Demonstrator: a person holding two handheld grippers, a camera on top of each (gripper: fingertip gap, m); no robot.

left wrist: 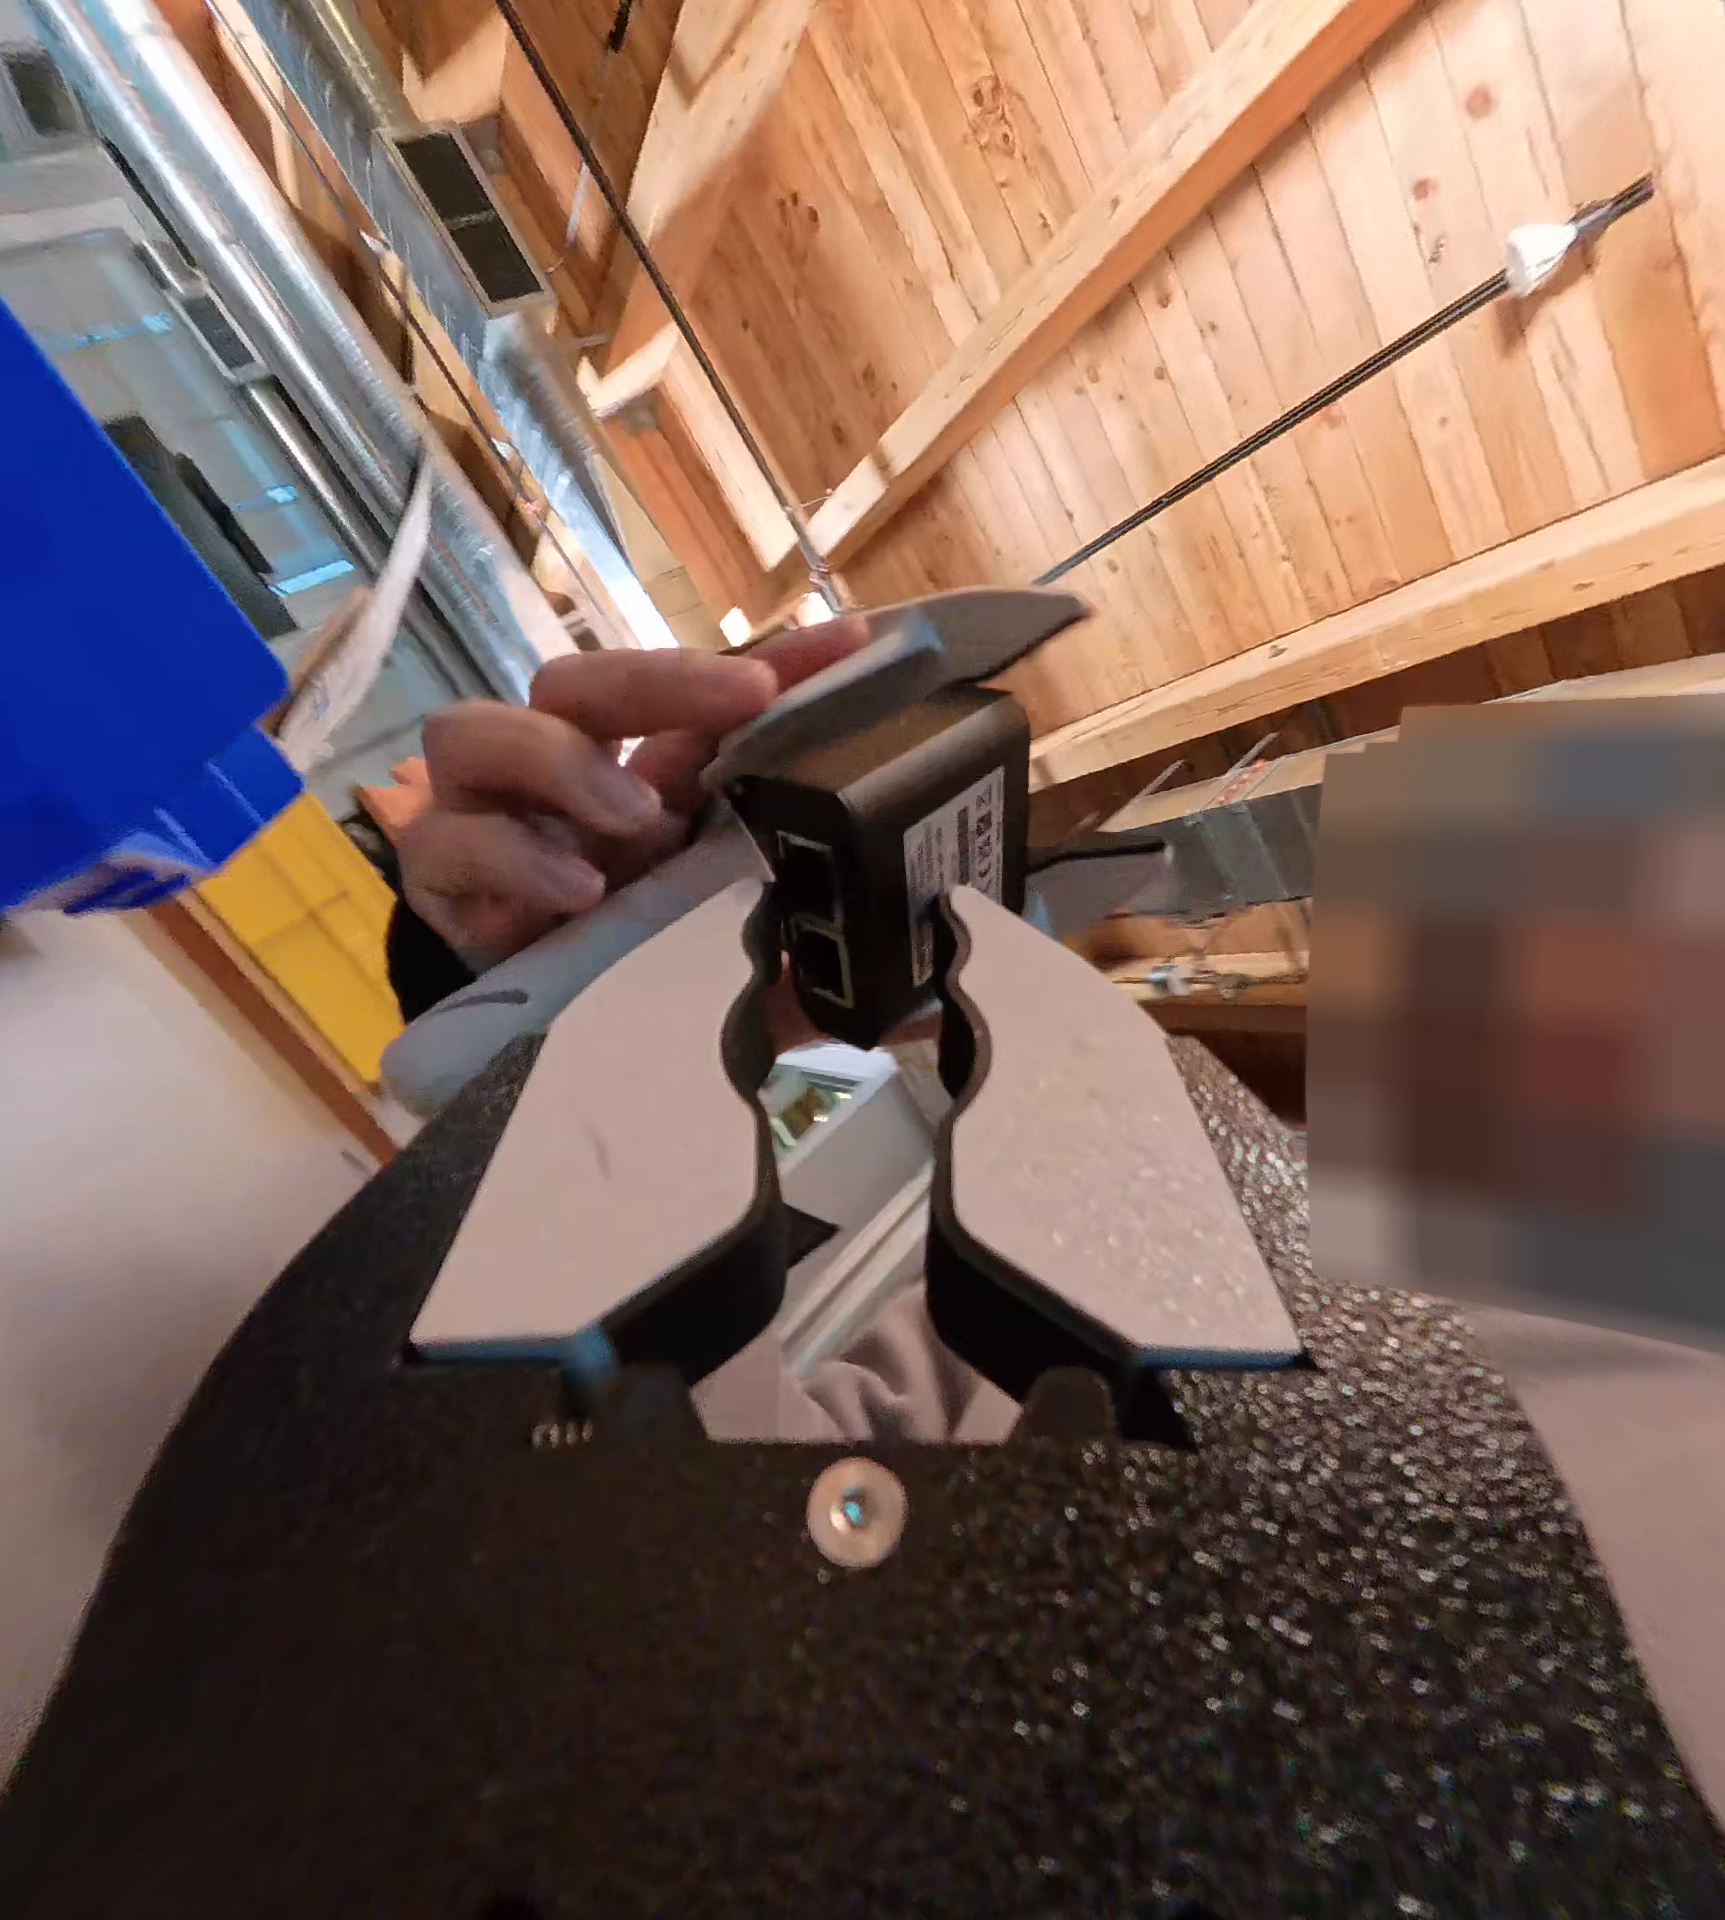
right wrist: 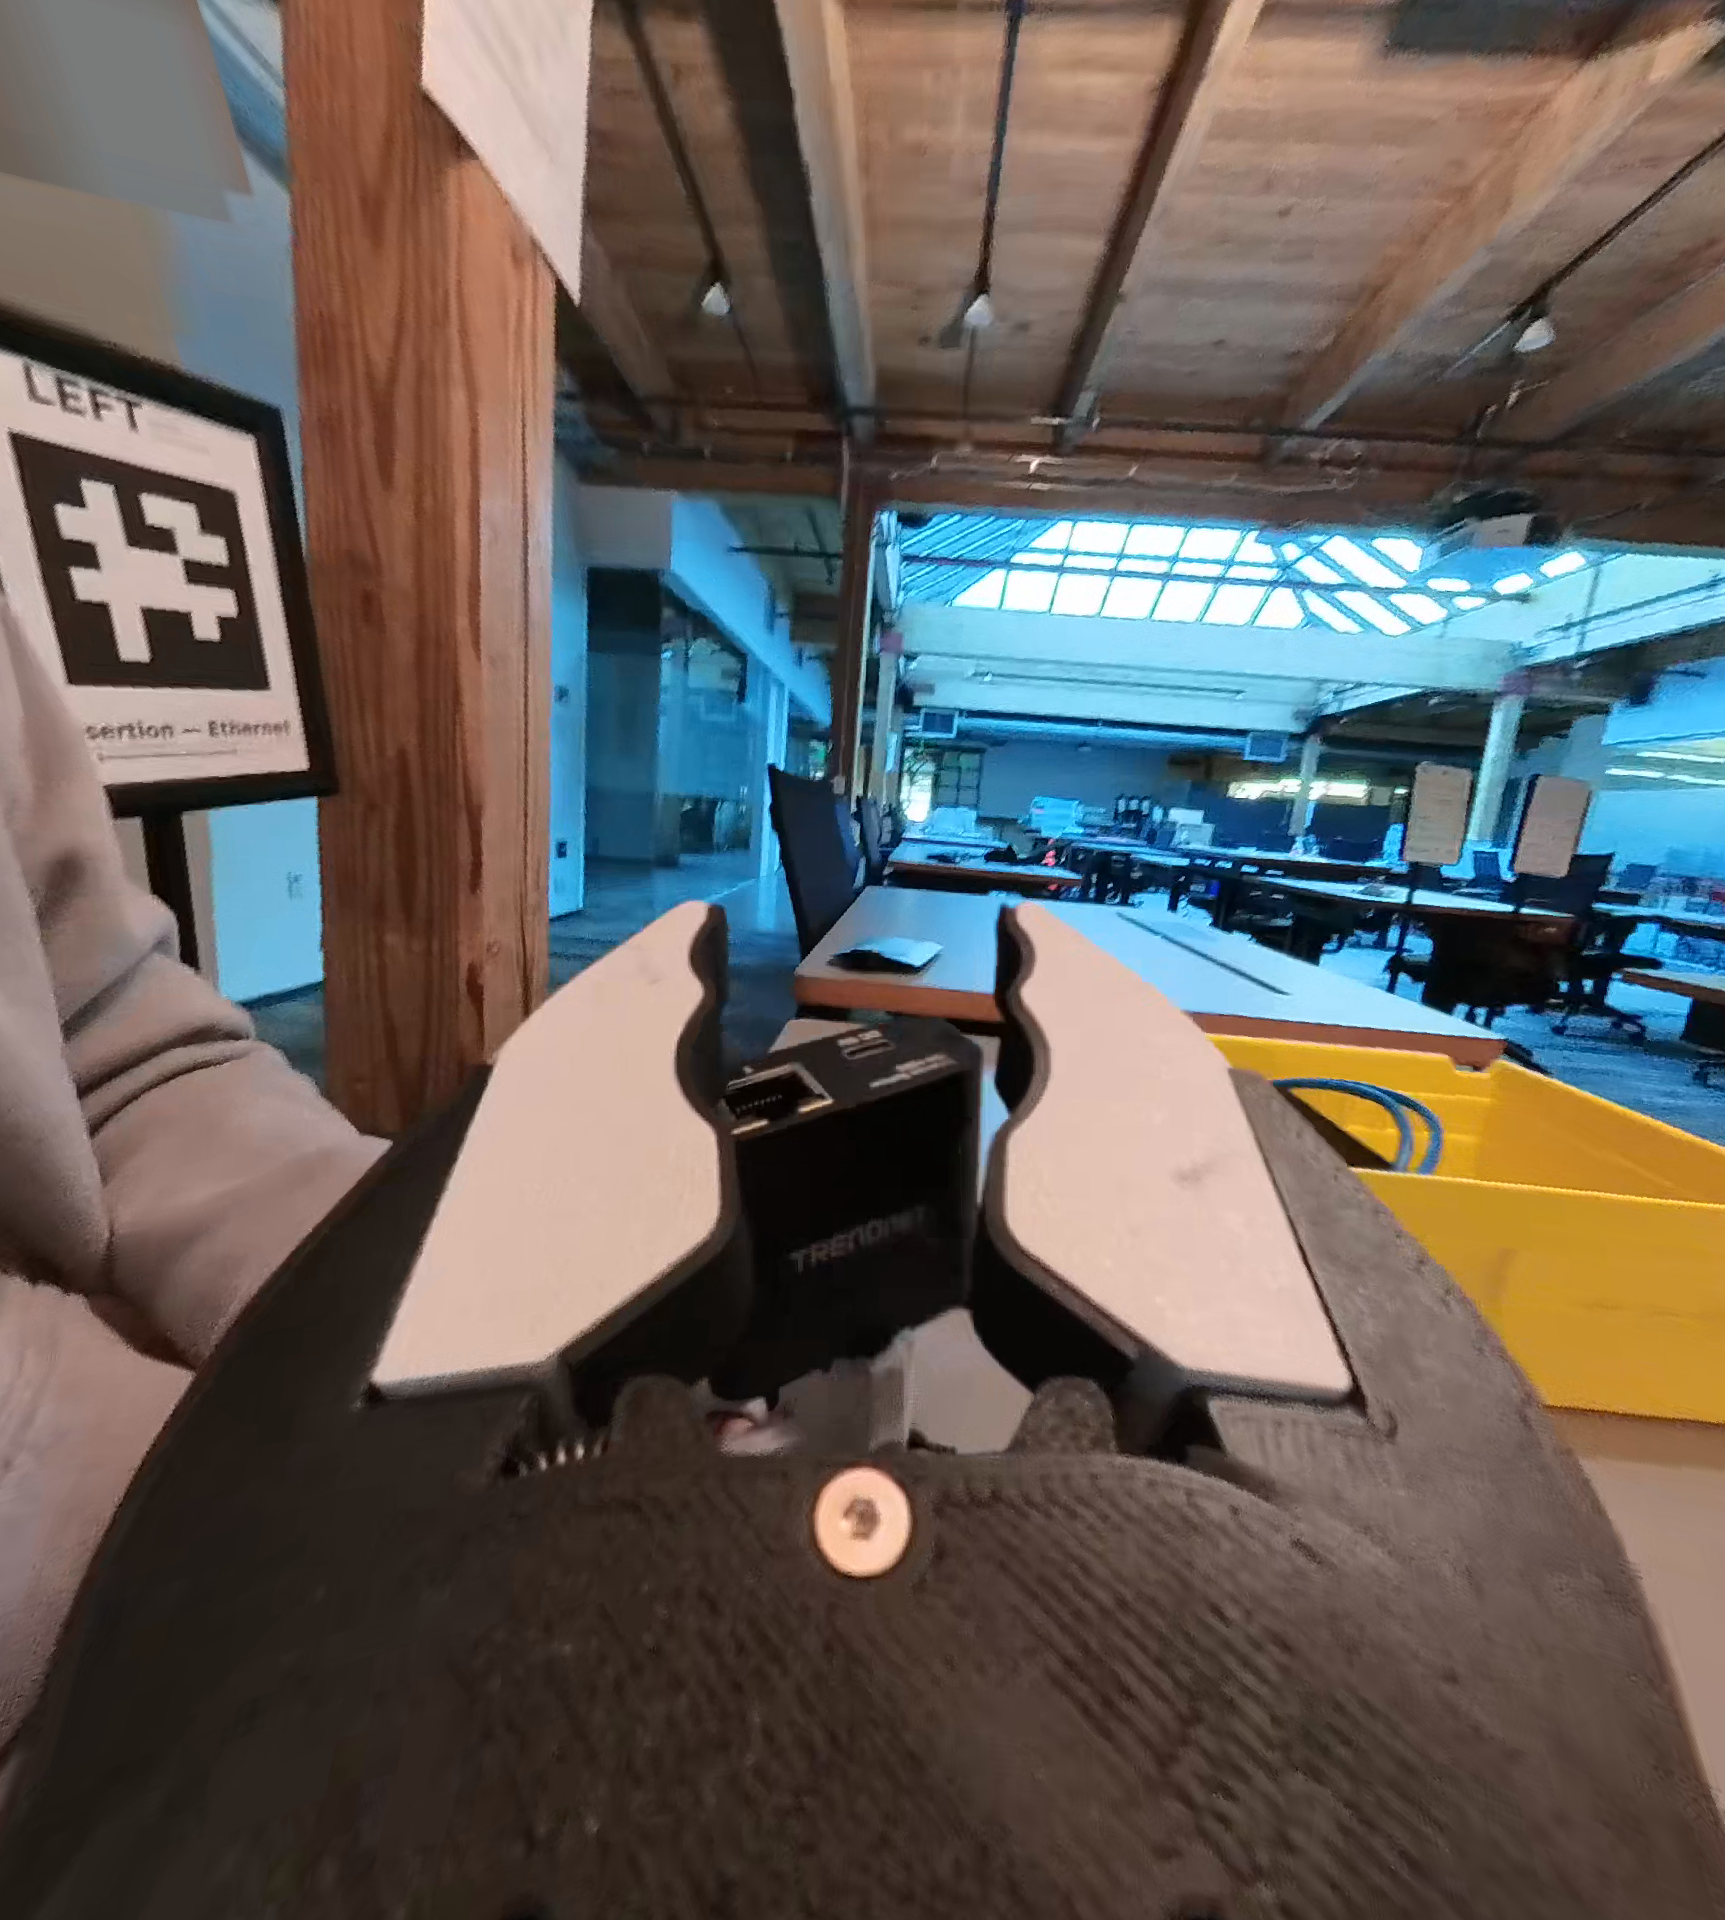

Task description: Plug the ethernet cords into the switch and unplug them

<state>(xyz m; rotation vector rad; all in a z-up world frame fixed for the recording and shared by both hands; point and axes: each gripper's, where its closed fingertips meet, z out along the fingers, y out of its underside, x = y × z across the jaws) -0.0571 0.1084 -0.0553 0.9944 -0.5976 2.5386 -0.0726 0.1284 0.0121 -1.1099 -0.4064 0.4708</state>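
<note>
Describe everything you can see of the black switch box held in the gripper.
The switch is a small black box, plastic by its look, with rounded edges. The right gripper clamps its sides, holding it in the air. One end shows a single ethernet port; the opposite end, in the left wrist view, shows two stacked ports, and one side bears a white label. No cord is plugged in. The left gripper faces it, open.

Both views are bright and bent by the wide lens. Daylight pours from the skylight point(right wrist: 1201, 582); below it desks look blue-tinted. Blue bin point(left wrist: 58, 623) is motion-blurred.
</note>
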